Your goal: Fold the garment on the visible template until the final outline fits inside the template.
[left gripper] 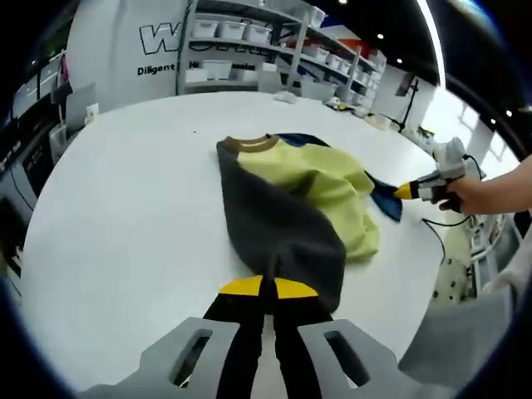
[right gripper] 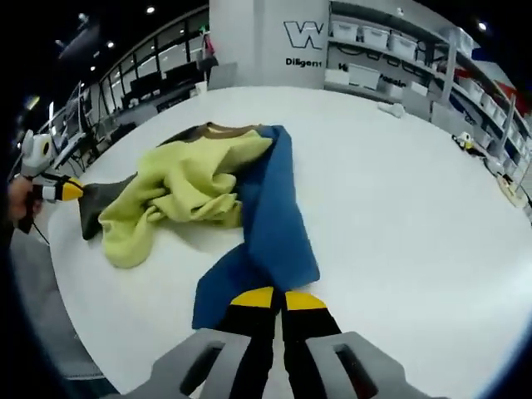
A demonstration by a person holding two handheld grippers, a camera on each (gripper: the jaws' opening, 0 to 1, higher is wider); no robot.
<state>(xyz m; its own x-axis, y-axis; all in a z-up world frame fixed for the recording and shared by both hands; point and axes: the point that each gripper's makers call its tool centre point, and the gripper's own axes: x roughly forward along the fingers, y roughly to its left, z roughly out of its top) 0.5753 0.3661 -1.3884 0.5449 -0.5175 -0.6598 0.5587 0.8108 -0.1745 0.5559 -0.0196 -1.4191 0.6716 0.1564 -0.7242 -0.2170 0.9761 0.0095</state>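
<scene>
In the left gripper view, the left gripper (left gripper: 267,288) rises from the bottom centre, its yellow-tipped jaws pressed together on the grey edge of the garment (left gripper: 291,204). From there the grey panel runs up toward the brown collar (left gripper: 248,145), with the yellow-green body bunched to its right and a strip of blue showing beyond that. At the right edge of the frame a hand (left gripper: 470,195) holds the right gripper, whose yellow tip meets the blue cloth.

In the right gripper view, the right gripper (right gripper: 278,298) comes up from the bottom centre, jaws closed on the lower end of the blue panel. That blue panel stretches up the middle of the frame to the collar (right gripper: 223,129); the yellow-green cloth lies crumpled to its left, and a grey piece trails toward the left edge, where the left gripper's yellow tip touches it.

The garment lies on a white table (right gripper: 399,199), about the middle of it. Shelves with bins (left gripper: 249,33) stand across the top of the frame behind.
</scene>
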